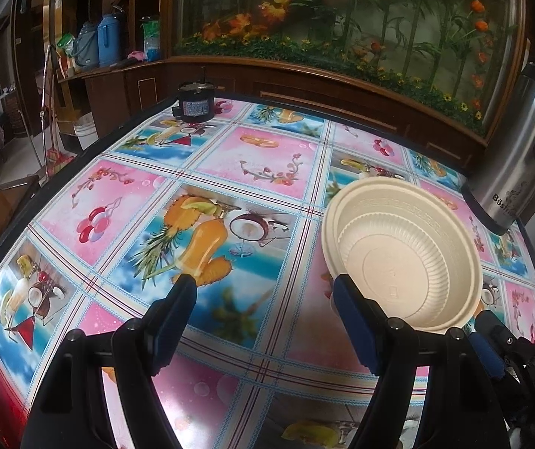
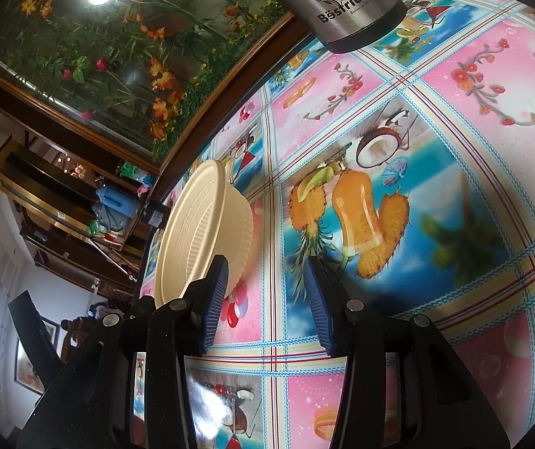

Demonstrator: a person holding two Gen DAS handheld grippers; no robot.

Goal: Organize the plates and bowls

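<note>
Hovering over the table (image 1: 230, 172): left gripper (image 1: 263, 292) fingers standing wide, empty; right gripper (image 2: 265, 277) fingers narrower, empty, beside stacked bowls (image 1: 402, 254).

a fruit-print table (image 1: 230, 172) carries stacked cream bowls (image 1: 402, 254), steel flask (image 1: 522, 157), black canister (image 1: 195, 101).

A glossy tabletop (image 1: 252, 172) printed with fruit and flower squares fills the room's middle. A steel flask (image 1: 522, 149) stands at its far right edge, a small black canister (image 1: 195, 101) at the far left. Behind them runs a wood-framed glass case (image 1: 342, 18) of orange flowers; blue jugs (image 1: 107, 39) crowd a side shelf.
</note>
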